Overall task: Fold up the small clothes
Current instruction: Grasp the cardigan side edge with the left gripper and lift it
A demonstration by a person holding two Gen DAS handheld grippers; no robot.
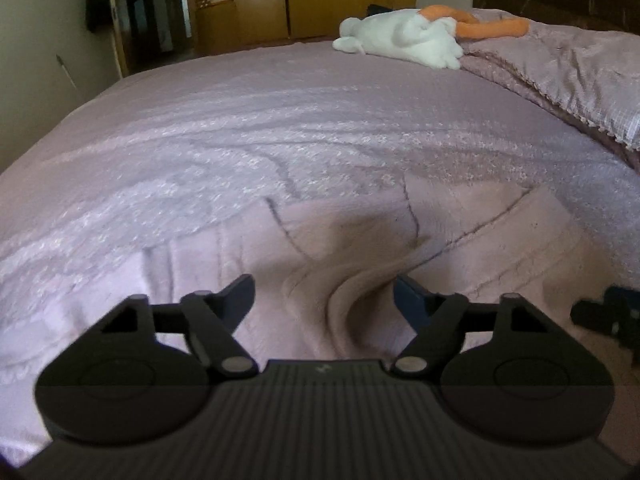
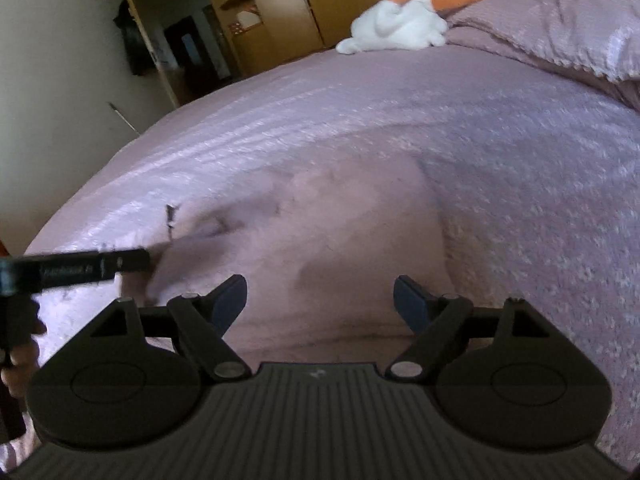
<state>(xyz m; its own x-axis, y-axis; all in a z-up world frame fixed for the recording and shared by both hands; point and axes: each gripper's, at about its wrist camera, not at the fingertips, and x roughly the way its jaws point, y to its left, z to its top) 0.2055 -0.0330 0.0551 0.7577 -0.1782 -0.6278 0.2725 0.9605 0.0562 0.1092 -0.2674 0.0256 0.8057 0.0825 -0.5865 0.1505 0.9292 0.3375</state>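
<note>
My left gripper (image 1: 324, 300) hangs just above the near part of the garment (image 1: 400, 248) with its jaws spread wide and nothing between them; a raised fold of the cloth runs up between the fingers, but neither pad grips it. My right gripper (image 2: 320, 300) is the same, wide open and empty, over the right part of the garment (image 2: 340, 232), which lies rumpled on the near side of the bed (image 1: 240, 120). The garment is pale pink, close in colour to the bedspread, so I judge its edges mostly by the dark seam lines. In the right view the other gripper's arm reaches in from the left, near the garment's left edge. To do this step well, I would lower each gripper onto a clear hem or corner, take only one layer, and close fully before lifting. The soft toy (image 1: 400, 36) lies well apart at the far side, out of the way.
</note>
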